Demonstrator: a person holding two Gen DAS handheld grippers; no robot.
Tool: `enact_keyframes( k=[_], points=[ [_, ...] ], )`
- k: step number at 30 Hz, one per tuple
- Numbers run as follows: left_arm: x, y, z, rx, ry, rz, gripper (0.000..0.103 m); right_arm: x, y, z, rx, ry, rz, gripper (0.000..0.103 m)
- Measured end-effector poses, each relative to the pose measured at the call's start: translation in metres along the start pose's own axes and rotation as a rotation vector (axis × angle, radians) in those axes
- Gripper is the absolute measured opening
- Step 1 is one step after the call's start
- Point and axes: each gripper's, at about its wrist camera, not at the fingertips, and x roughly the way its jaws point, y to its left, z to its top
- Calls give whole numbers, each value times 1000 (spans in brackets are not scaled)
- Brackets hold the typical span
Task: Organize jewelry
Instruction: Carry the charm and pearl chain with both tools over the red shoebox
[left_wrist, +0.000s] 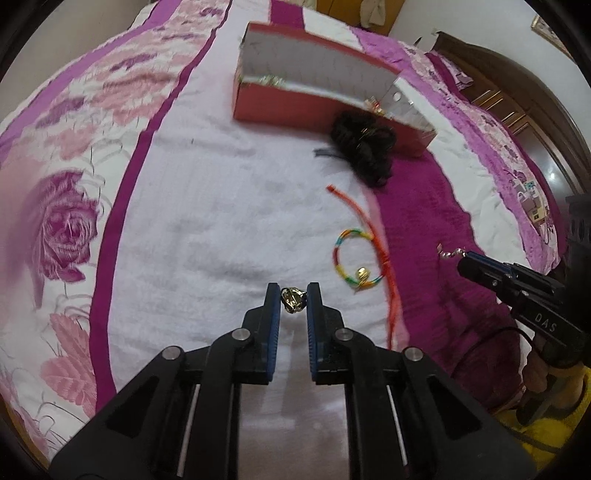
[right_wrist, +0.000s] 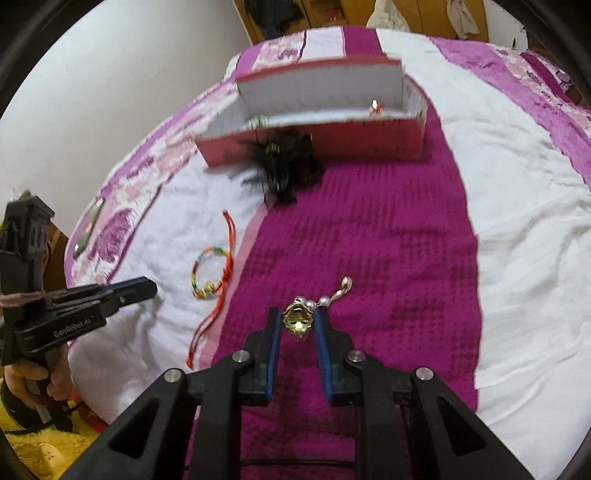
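Observation:
My left gripper (left_wrist: 293, 295) is shut on a small gold trinket (left_wrist: 292, 300), just above the white band of the bedspread. My right gripper (right_wrist: 297, 319) is shut on a gold and pearl earring (right_wrist: 300, 319) whose pearl drop (right_wrist: 338, 293) sticks out to the right over the magenta band. Seen from the left wrist view, the right gripper (left_wrist: 467, 260) holds the dangling earring (left_wrist: 448, 253). A rainbow cord bracelet (left_wrist: 356, 260) with a gold bead and red string lies between the two. The open red box (left_wrist: 325, 110) with a white inside stands farther back, with a few small pieces in it.
A black feathery hair piece (left_wrist: 364, 147) lies against the box's front wall. The bedspread (right_wrist: 517, 221) is white, pink and magenta. A dark wooden headboard (left_wrist: 546, 122) runs along the right. A hand (right_wrist: 55, 376) grips the left tool (right_wrist: 122, 291) above yellow cloth (right_wrist: 37, 454).

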Motion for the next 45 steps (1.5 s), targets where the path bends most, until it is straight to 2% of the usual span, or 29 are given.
enact_keyframes(
  k=[11, 19, 26, 45],
  points=[
    [-29, -28, 33, 105, -169, 22, 5, -41, 9, 17, -54, -205, -27, 20],
    [-37, -41, 62, 138, -282, 22, 5, -54, 7, 40, -77, -306, -71, 20],
    [-32, -44, 86, 128, -362, 10, 5, -53, 0, 64, -59, -384, -78, 20],
    [-8, -38, 146, 111, -552, 62, 6, -24, -9, 133, -63, -544, -110, 20]
  ],
)
